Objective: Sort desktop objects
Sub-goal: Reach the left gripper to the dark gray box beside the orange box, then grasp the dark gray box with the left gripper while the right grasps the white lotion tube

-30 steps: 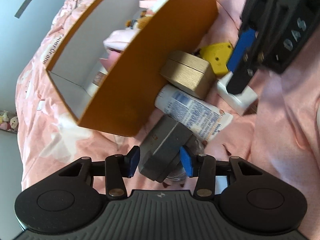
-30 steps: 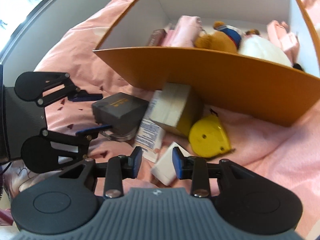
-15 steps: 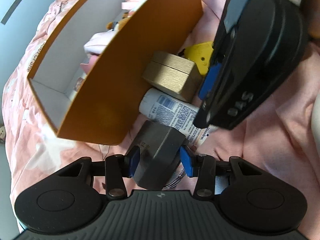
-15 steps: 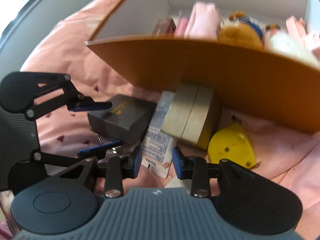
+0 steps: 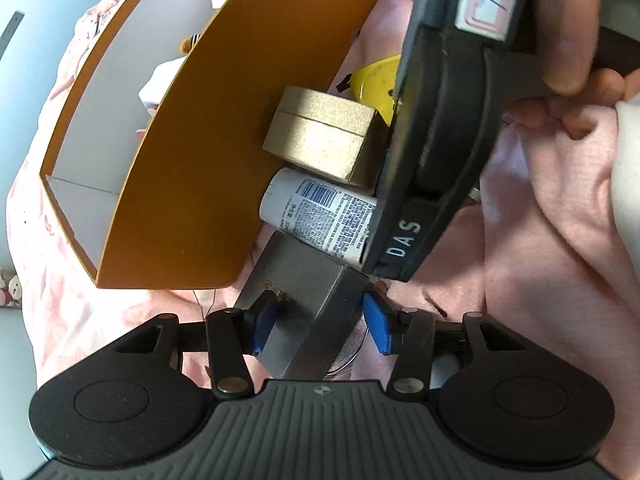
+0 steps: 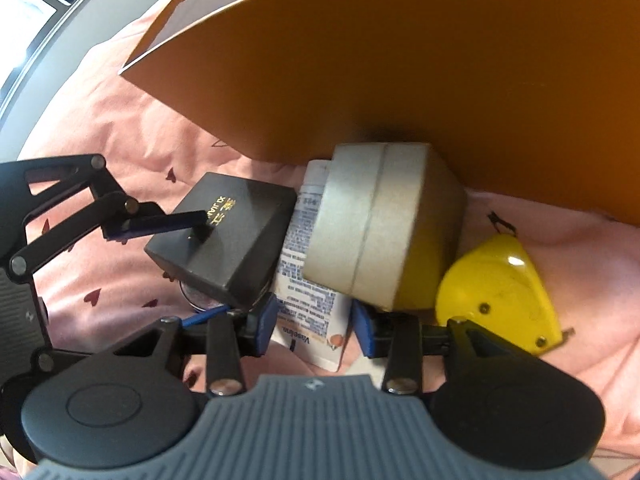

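Note:
My left gripper (image 5: 318, 320) has its blue pads on both sides of a dark grey box (image 5: 304, 292) with gold lettering, also in the right wrist view (image 6: 224, 236); the pads look to be touching it. My right gripper (image 6: 312, 326) is open around the end of a white Vaseline tube (image 6: 310, 312), which lies under a beige box (image 6: 372, 220). The tube (image 5: 320, 212) and beige box (image 5: 324, 136) lie against the orange storage box (image 5: 224, 152).
A yellow tape measure (image 6: 496, 284) lies right of the beige box on the pink bedding (image 5: 540, 220). The orange box wall (image 6: 400, 60) rises just behind the items. A round metal tin (image 6: 196, 300) sits under the dark box. The right gripper body (image 5: 440, 120) crowds the left view.
The right gripper moved forward and left from the white block to straddle the tube's end. The left gripper stayed on the dark box, which now sits deeper between its pads.

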A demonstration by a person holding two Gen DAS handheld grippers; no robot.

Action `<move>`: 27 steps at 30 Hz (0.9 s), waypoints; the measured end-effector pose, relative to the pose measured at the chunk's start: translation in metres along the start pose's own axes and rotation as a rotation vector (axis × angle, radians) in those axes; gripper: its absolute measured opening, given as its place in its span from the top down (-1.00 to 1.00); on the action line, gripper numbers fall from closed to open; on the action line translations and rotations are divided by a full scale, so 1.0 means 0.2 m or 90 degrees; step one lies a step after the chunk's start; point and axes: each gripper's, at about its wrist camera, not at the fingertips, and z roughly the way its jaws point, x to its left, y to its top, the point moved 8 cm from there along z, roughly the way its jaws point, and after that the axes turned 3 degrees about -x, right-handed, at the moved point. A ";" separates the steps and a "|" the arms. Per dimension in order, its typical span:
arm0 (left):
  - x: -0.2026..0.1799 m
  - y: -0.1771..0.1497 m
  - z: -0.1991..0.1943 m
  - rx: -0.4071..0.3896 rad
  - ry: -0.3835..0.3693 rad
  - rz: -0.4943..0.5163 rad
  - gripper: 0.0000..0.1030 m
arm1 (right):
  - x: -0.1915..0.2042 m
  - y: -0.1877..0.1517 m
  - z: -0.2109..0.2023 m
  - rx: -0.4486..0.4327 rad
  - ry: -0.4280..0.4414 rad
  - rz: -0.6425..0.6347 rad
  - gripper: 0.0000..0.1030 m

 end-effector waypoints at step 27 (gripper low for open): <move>0.07 0.01 -0.12 -0.042 0.053 -0.037 0.41 | -0.01 -0.06 -0.44 -0.096 0.090 0.019 0.76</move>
